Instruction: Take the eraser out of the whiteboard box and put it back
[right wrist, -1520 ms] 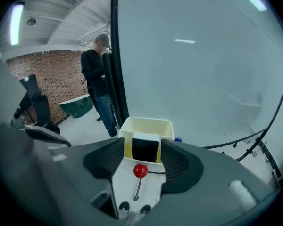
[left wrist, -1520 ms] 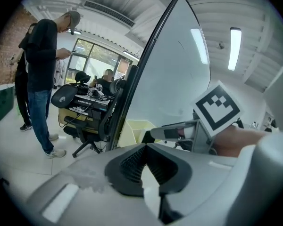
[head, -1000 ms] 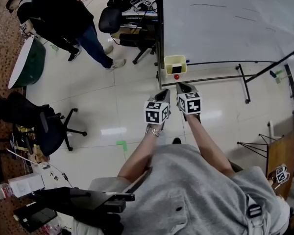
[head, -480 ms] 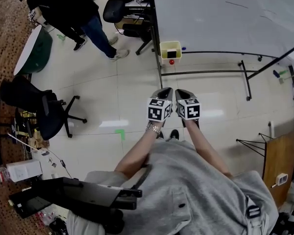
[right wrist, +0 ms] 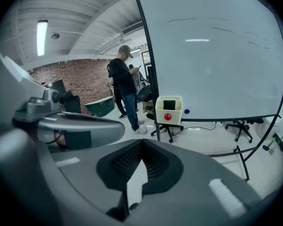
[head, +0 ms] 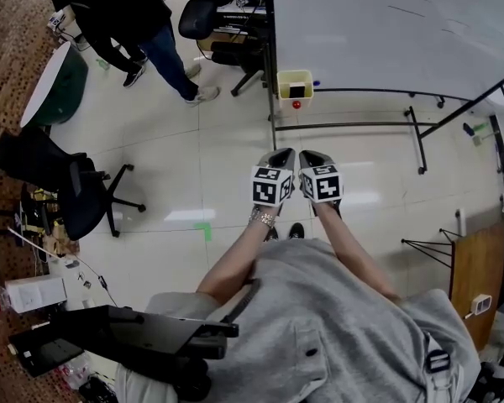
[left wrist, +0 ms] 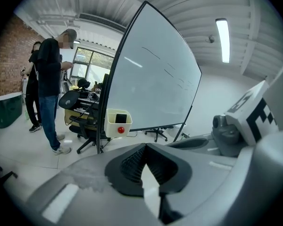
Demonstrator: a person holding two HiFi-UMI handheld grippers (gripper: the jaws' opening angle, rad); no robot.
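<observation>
Your left gripper (left wrist: 145, 146) has its jaws together with nothing between them. Your right gripper (right wrist: 141, 142) is closed the same way and empty too. From the head view, you hold the two side by side in front of your chest, with their marker cubes nearly touching. Both point forward and down at the pale tiled floor (head: 185, 166).

The box (right wrist: 177, 117) is straight ahead of both grippers and well apart from them. It is a cream tub hung on the dark post at the left edge of the whiteboard (head: 386, 32). A red knob (right wrist: 168, 117) sits on the front of the box. The eraser (right wrist: 169, 104) is inside the box, a dark block standing up in the open top. Neither gripper touches it. A small blue dot (right wrist: 187, 111) sits on the board just right of the box.

The board carries a few thin pen strokes, and its stand legs spread across the floor to your right. A person (head: 122, 15) in dark clothes stands to the left of the board. Beyond that person is a green round table (head: 55, 91). A black office chair (head: 67, 200) is on your left.
</observation>
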